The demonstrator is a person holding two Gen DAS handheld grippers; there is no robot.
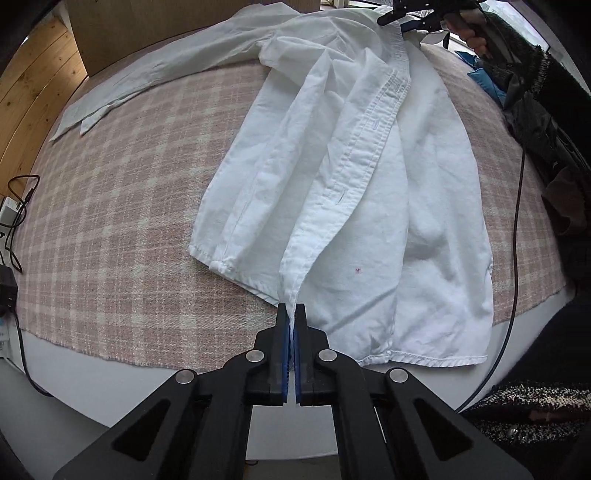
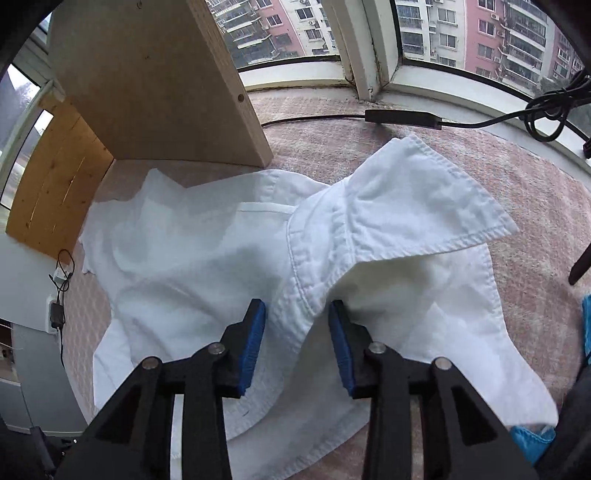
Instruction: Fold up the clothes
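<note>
Shirt [image 1: 369, 192] on cloth-covered table [image 1: 129, 221] — wooden board [image 2: 147, 81] behind, cables [image 1: 14, 206] left.

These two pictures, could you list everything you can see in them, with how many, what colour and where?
shirt: one, white, spread open on the blanket, one sleeve stretched far left
blanket: one, pink and cream check, covering the table
wooden board: one, pale, standing at the blanket's far edge
windows: several panes, pink apartment blocks outside
cables and adapter: black, by the window sill
blue cloth: one, partly hidden at the right edge
left gripper: black, blue pads, pinching the shirt's bottom front corner
right gripper: black, blue pads, jaws apart either side of the collar
hand: one, holding the right gripper
</note>
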